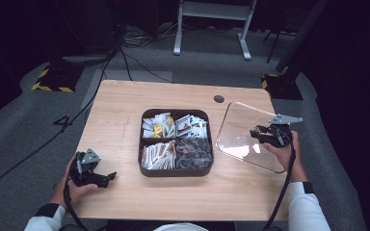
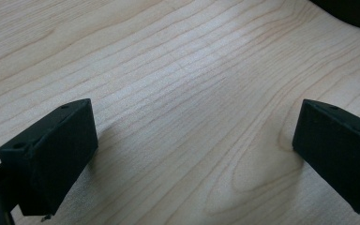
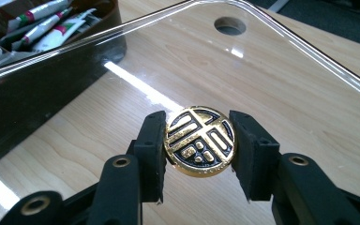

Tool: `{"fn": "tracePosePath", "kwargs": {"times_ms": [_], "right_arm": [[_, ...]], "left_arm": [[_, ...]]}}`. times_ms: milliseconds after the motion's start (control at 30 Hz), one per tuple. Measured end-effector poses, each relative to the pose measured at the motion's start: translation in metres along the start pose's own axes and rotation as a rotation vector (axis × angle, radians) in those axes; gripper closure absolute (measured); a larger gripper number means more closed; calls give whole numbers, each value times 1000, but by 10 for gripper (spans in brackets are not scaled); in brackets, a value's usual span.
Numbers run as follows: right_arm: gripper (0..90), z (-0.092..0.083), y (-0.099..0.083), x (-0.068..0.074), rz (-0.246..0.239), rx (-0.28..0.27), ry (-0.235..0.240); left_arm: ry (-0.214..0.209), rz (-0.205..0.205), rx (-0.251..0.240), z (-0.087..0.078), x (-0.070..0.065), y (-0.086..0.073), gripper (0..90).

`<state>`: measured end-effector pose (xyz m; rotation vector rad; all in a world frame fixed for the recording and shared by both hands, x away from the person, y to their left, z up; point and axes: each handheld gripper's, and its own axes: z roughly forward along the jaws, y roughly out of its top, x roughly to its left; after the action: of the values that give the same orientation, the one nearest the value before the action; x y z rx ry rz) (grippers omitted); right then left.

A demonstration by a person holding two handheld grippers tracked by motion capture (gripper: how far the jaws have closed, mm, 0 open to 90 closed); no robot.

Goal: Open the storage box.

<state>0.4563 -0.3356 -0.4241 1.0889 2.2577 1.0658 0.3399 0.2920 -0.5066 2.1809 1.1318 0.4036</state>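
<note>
Pale wood surface (image 1: 125, 110), dark room around. Clear lid (image 1: 243, 130) tilted at right side, just beside brown divided box (image 1: 147, 171) of sachets. Gold-and-black round knob (image 3: 200, 140) on lid clamped between pads of right tool (image 3: 198, 154), jaws part closed on it. Lid likely light, stiff, slick, easily scratched; knob looks like best hold, grip square. Left tool (image 2: 187, 154) rests near surface's front left, jaws wide apart, nothing between them.
</note>
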Motion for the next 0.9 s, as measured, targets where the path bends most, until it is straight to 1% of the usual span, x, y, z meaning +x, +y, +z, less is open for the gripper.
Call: {"fn": "tracePosePath", "kwargs": {"times_ms": [67,200,267,333,400,467,633,700,767,833,867,900], "right_arm": [[588,1,-6,-4,5,13,-3],[588,4,-12,-8,12,24,-6],[588,9,-18,-11,17,42,-7],[588,11,-20,-12,18,49,-8],[588,15,-24,-13,17,57,-4],[588,20,-27,-14,27,75,6],[588,26,-29,-15,29,85,12],[588,29,-30,-15,32,88,22],[588,31,-32,-13,22,90,28],[588,36,-33,-11,3,107,34],[587,40,-34,-9,-12,126,34],[587,40,-34,-9,-12,126,34]], "left_arm": [[0,0,0,0,0,0,5],[0,2,1,0,0,0,5],[0,0,0,0,0,0,5],[0,1,0,0,0,0,5],[0,0,0,0,0,0,5],[0,0,0,0,0,0,5],[0,0,0,0,0,0,4],[0,2,1,0,0,0,5],[0,0,1,0,0,0,5],[-2,4,1,0,0,0,4],[-3,4,1,0,0,0,4],[-3,4,1,0,0,0,4]]}}
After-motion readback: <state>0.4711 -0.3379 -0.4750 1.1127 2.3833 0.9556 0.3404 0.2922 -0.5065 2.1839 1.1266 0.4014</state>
